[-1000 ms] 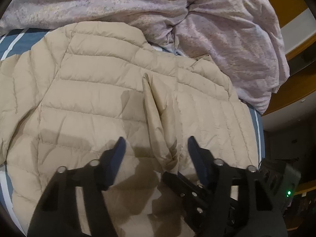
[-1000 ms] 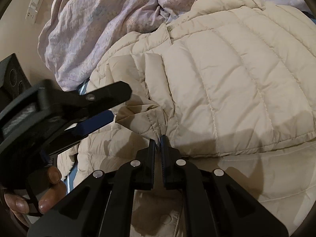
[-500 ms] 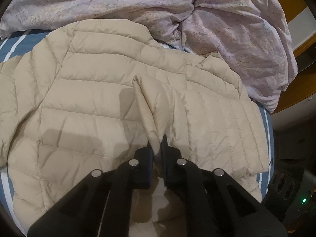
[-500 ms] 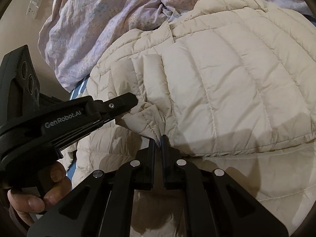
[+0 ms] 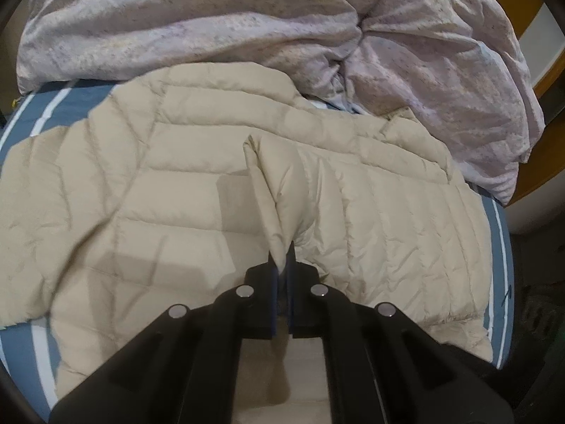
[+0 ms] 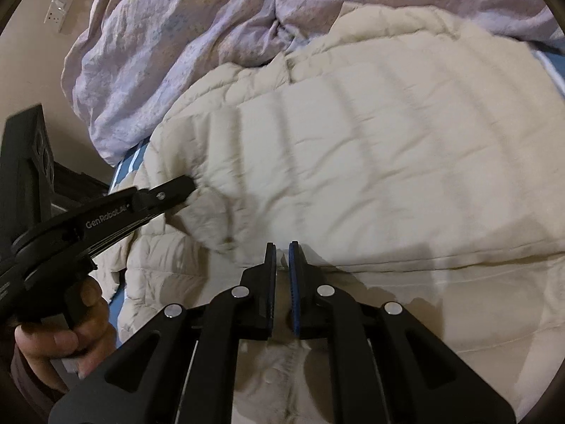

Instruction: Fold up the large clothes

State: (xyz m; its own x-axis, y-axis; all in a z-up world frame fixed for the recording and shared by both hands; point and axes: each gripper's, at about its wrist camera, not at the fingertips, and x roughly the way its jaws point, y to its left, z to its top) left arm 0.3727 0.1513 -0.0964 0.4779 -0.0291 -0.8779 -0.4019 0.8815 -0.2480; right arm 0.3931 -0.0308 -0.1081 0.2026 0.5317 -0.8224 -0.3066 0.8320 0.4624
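L gripper [image 5: 281, 258]: fingers together, clamped on a raised ridge of the beige puffer jacket [image 5: 183, 190]; the fabric peaks up out of the tips. In the R view the same gripper comes in from the left w/ its tip [image 6: 176, 190] buried in a sleeve bunch, and the hand [image 6: 67, 321] sits on the handle.

R gripper [image 6: 281, 251]: jaws opening, narrow gap showing between the blue pads [image 6: 293, 282]. Jacket edge lies right at the tips; can't tell if any cloth is still in the gap.

Jacket lies flat on a blue striped sheet [image 5: 60, 106]. Long axis runs L-R across the L view, w/ quilt lines along it. The pinched fold runs from the tips up toward the lilac duvet [image 5: 247, 21] heaped at the far side, touching the jacket's far edge.

Vs 1 s ago: L jaws were wide apart astride the ridge, now shut on it. R jaws were pressed tight on the fold, now parted. In the R view the L gripper's tip has shifted right, onto the jacket.
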